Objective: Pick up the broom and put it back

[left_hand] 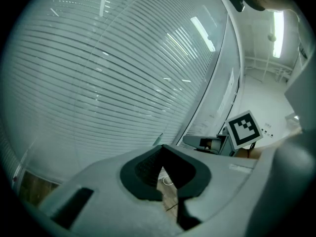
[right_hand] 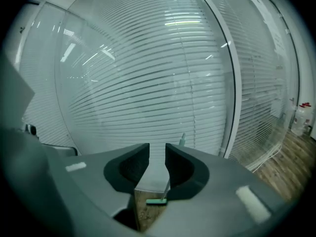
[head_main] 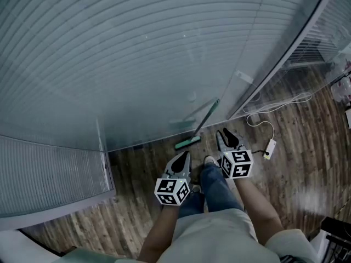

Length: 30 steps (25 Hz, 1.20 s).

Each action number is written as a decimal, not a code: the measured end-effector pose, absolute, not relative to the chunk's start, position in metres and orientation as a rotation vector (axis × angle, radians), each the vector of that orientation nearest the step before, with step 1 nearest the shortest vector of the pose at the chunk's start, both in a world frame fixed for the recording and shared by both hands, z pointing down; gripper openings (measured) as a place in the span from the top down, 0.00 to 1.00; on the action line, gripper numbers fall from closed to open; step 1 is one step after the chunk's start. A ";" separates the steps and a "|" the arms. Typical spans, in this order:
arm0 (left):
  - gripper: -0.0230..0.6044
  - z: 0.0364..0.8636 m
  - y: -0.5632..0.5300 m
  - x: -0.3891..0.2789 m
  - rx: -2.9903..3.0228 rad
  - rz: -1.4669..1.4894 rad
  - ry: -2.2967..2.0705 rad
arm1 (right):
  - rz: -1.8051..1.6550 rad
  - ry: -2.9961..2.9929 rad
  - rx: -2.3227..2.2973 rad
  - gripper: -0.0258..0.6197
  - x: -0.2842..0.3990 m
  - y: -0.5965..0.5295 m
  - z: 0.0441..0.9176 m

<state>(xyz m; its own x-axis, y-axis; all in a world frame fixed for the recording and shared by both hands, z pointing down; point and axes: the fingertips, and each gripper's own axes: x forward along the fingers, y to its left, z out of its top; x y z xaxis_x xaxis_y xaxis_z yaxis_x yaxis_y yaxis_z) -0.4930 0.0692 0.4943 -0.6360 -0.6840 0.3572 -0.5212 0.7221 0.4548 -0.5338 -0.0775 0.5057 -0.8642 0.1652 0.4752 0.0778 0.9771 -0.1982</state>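
1. In the head view we see the whole broom (head_main: pixel 204 120). Its green head sits on the wood floor (head_main: pixel 142 169), right at the bottom of the glass wall (head_main: pixel 137 64). It is out in front of our shoes and apart from both tongs.
2. Only the head view shows the white plug box (head_main: pixel 270 147) and its wire on the floor, off to the right of the broom.
3. In the right gripper view we see the broom small and far off, through the gap of the right tongs (right_hand: pixel 157 152). These tongs are partly open and hold nothing.
4. In the left gripper view we see the left tongs (left_hand: pixel 162 149) with their tips touching, closed on nothing.
5. The broom's long stick leans on the glass wall. The head is at the bottom. In the head view the stick runs up and to the right. In the right gripper view it stands almost straight up.
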 end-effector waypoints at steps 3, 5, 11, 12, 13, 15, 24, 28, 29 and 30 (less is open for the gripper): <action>0.96 0.487 0.070 -0.482 0.941 -0.408 -2.412 | 0.236 -2.625 -0.173 0.81 -0.520 -0.072 0.494; 0.96 0.483 0.072 -0.475 0.955 -0.402 -2.414 | 0.233 -2.632 -0.176 0.83 -0.511 -0.067 0.486; 0.96 0.466 0.074 -0.460 0.991 -0.387 -2.415 | 0.218 -2.644 -0.207 0.87 -0.484 -0.053 0.463; 0.96 0.463 0.072 -0.459 1.001 -0.383 -2.417 | 0.217 -2.650 -0.210 0.87 -0.481 -0.052 0.459; 0.96 0.460 0.071 -0.457 1.011 -0.380 -2.418 | 0.217 -2.657 -0.212 0.87 -0.478 -0.051 0.455; 0.96 0.455 0.071 -0.451 1.028 -0.376 -2.418 | 0.225 -2.668 -0.214 0.88 -0.469 -0.047 0.449; 0.96 0.436 0.072 -0.417 1.109 -0.338 -2.405 | 0.240 -2.720 -0.185 0.92 -0.423 -0.037 0.420; 0.96 0.428 0.071 -0.408 1.149 -0.321 -2.390 | 0.233 -2.739 -0.159 0.94 -0.407 -0.038 0.409; 0.96 0.426 0.071 -0.406 1.161 -0.315 -2.386 | 0.234 -2.744 -0.149 0.94 -0.404 -0.038 0.407; 0.96 0.425 0.071 -0.404 1.173 -0.308 -2.381 | 0.235 -2.748 -0.138 0.94 -0.401 -0.038 0.405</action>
<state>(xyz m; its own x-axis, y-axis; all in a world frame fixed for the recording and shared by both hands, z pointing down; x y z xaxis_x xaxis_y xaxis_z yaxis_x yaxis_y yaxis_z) -0.4040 0.0709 0.4247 -0.5274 -0.7920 0.3076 -0.6877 0.6105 0.3928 -0.4006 -0.0378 0.4046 -0.9238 0.1276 0.3609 0.0645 0.9812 -0.1818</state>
